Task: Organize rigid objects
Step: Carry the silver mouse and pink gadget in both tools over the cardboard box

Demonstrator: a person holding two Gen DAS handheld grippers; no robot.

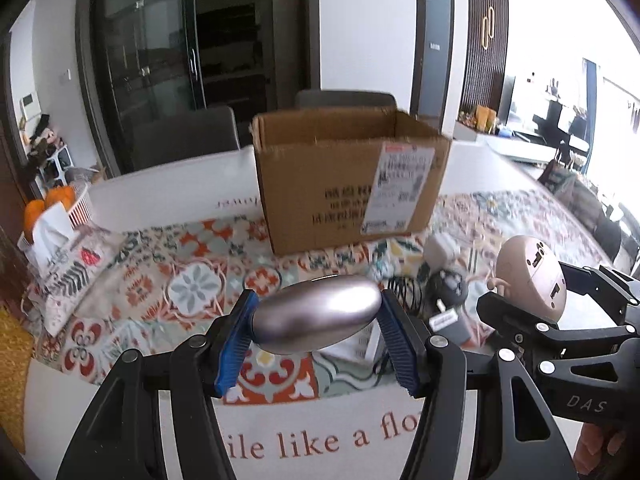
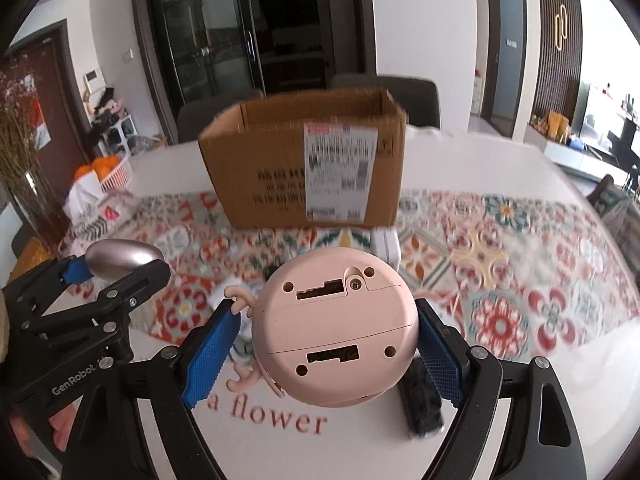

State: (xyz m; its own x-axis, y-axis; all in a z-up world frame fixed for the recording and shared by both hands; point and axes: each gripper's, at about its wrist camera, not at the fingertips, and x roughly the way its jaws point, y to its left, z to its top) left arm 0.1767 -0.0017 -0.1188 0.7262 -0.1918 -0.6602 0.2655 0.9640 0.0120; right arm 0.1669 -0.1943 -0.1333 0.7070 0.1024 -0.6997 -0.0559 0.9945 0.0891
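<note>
The left gripper (image 1: 316, 326) is clamped on a smooth, glossy, egg-shaped metallic object with a pinkish-silver sheen (image 1: 318, 314), its ribbed blue pads pressing the two narrow ends so that the object hangs crosswise above the table. The right gripper (image 2: 330, 344) is closed on a round, matte pale-pink plastic toy (image 2: 336, 326), held by its sides with the flat underside turned to the camera. That underside shows two slotted openings, a small screw, several round holes and seam lines; small antler-like pink prongs stick out on its left. Both held things are lifted off the white table with a patterned floral cloth in orange, teal and cream (image 2: 500, 264), in front of an open brown corrugated cardboard box with a white shipping label (image 1: 344, 176), which stands on the cloth further back. The left wrist view alone shows the clutter beneath the grippers: a coiled black cable (image 1: 406, 292), a dark round item beside it and a white plug-like block (image 1: 436, 254) near the box. It also shows a fabric tissue cover (image 1: 64, 264) at the table's left edge. The right wrist view alone shows a dark fuzzy rectangular object (image 2: 420, 400) lying on the table under the toy, and tall dried stems (image 2: 20, 140) at far left.
</note>
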